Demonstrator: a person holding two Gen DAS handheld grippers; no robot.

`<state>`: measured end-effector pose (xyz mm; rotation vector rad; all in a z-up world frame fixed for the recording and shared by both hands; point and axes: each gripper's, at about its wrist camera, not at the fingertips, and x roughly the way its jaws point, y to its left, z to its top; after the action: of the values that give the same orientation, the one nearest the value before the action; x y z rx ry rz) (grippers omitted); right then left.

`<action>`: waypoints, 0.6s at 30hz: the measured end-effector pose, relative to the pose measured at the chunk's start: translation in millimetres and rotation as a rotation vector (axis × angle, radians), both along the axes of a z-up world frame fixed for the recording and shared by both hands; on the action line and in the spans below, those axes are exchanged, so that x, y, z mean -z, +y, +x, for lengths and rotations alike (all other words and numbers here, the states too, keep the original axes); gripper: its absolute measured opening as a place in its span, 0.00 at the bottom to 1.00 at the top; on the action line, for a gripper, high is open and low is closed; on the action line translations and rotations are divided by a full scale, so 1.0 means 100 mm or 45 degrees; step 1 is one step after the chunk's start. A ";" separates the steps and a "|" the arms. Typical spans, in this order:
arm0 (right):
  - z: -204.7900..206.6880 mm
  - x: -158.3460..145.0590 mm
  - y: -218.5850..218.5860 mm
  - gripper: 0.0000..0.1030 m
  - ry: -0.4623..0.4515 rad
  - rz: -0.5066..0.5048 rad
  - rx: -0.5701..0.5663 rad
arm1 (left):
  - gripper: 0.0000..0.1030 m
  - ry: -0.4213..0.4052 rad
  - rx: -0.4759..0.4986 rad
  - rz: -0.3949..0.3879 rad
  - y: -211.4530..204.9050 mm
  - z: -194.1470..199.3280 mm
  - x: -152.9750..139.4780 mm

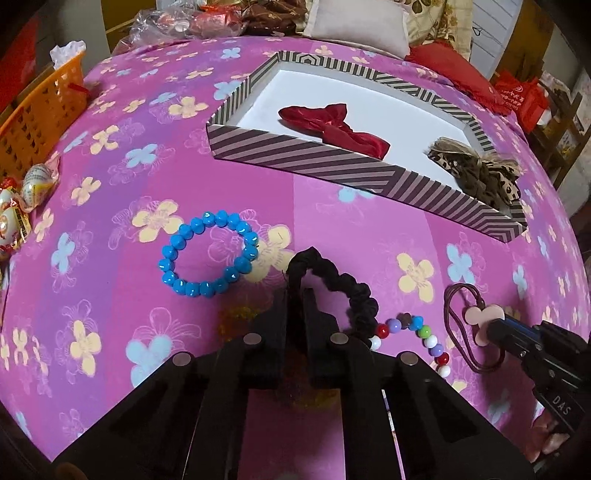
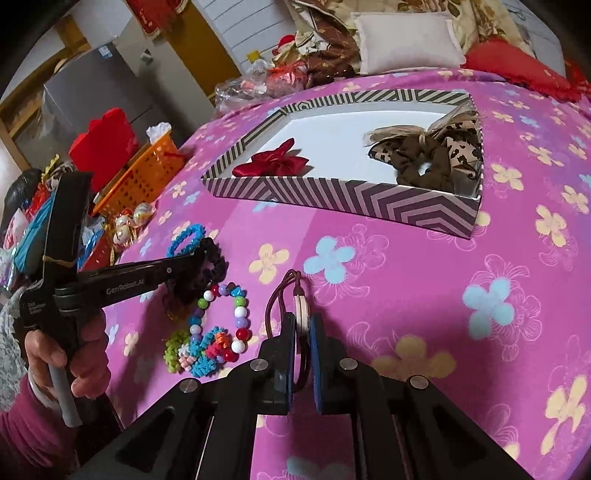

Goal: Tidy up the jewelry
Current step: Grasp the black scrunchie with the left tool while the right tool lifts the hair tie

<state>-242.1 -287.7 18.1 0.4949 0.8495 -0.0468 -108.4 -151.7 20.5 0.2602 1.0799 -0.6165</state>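
My left gripper [image 1: 295, 291] is shut on one end of a black scrunchie [image 1: 347, 295] lying on the pink flowered cloth. It shows in the right wrist view too, left gripper [image 2: 201, 258]. My right gripper [image 2: 303, 317] is shut on the pale pink charm [image 2: 301, 304] of a dark red hair tie [image 1: 461, 332]. A blue bead bracelet [image 1: 208, 254] lies to the left of the scrunchie and a many-coloured bead bracelet [image 2: 221, 314] lies between the two grippers. Farther back, the striped box [image 1: 295, 155] holds a red bow [image 1: 332, 125] and a leopard-print scrunchie [image 1: 480, 173].
Small knitted bands [image 2: 199, 354] lie near the bead bracelet. An orange basket [image 2: 144, 173] and wrapped sweets [image 1: 33, 184] crowd the cloth's left edge. Pillows [image 1: 354, 26] and bags are piled behind the box. A hand [image 2: 81, 354] holds the left gripper's handle.
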 end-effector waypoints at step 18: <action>-0.10 -0.47 -0.01 0.06 -0.122 -0.074 0.012 | 0.02 -0.060 0.012 -0.119 0.06 -0.06 -0.44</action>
<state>-252.4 -288.7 65.4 0.4429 0.7502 -0.0561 -114.9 -145.4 64.3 0.1979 1.0026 -0.6640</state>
